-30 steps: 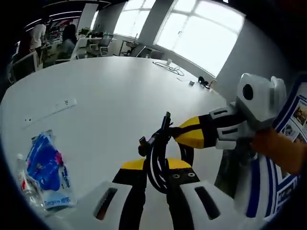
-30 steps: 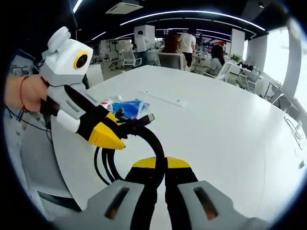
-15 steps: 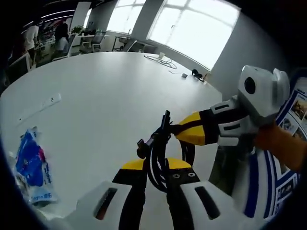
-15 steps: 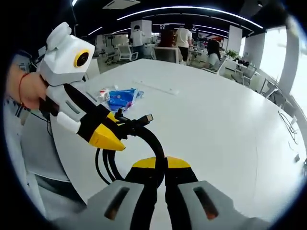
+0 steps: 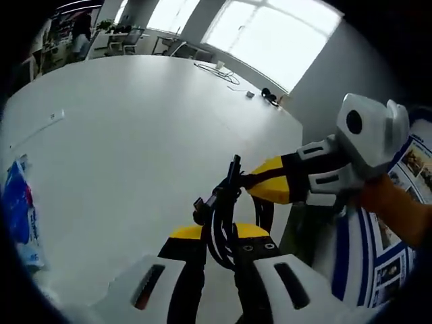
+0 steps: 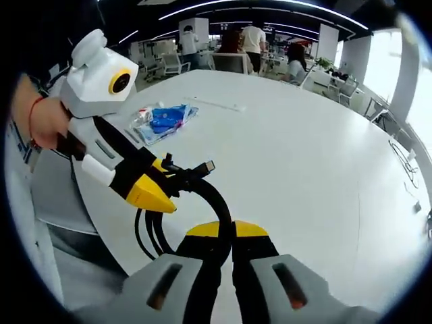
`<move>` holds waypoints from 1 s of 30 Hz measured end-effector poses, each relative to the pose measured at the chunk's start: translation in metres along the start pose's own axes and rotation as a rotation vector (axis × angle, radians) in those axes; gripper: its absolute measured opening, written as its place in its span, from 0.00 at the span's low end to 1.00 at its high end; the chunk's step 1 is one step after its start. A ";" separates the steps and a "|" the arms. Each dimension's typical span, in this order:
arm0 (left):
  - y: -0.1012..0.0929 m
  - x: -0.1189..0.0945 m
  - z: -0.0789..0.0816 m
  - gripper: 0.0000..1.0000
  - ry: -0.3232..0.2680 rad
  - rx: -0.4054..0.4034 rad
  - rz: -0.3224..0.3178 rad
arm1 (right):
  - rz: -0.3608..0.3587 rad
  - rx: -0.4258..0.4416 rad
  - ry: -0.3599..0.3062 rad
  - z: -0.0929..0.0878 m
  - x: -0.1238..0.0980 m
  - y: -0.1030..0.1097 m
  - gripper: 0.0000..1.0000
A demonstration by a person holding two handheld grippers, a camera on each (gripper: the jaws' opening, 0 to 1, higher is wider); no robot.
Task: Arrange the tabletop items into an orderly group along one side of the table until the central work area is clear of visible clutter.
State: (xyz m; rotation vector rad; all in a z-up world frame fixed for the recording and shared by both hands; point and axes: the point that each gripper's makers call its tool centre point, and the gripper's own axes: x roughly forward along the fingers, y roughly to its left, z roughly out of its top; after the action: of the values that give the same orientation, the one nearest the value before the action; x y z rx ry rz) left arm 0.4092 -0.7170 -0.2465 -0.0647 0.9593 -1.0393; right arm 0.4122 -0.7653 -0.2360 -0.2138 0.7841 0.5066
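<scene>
A bundle of black cable (image 5: 217,202) with plugs at its loose ends hangs above the white table (image 5: 135,135), near its edge. My left gripper (image 5: 219,233) is shut on the bundle from below. My right gripper (image 5: 260,185) comes in from the right and pinches the same coil. In the right gripper view the cable (image 6: 202,185) arcs up from my right gripper (image 6: 226,229), which is shut on it. There the left gripper (image 6: 158,196) clamps it from the left. A blue packet (image 6: 165,118) lies flat on the table beyond; the same packet (image 5: 17,202) sits at the far left.
A clear bottle (image 6: 142,116) lies beside the packet. A white strip (image 6: 216,103) rests further along the table. Loose wires (image 5: 223,71) lie at the window end. People and chairs (image 6: 256,40) are past the far edge. A blue-and-white poster panel (image 5: 385,250) stands on the right.
Both views have swung with the hands: the blue packet has slid toward the left edge of the left gripper view. Both grippers stay clamped on the cable as before.
</scene>
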 end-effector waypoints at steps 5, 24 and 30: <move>-0.001 0.008 -0.009 0.12 0.030 -0.012 -0.013 | 0.008 0.014 0.022 -0.012 0.002 0.001 0.01; 0.020 0.018 -0.032 0.12 0.080 -0.111 0.003 | 0.060 0.013 0.074 -0.028 0.031 0.006 0.01; 0.027 0.020 -0.035 0.12 0.086 -0.129 0.011 | 0.072 0.003 0.084 -0.027 0.039 0.008 0.01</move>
State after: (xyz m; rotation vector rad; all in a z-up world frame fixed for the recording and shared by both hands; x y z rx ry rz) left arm 0.4069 -0.7038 -0.2934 -0.1226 1.1034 -0.9754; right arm 0.4145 -0.7550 -0.2827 -0.2054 0.8767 0.5677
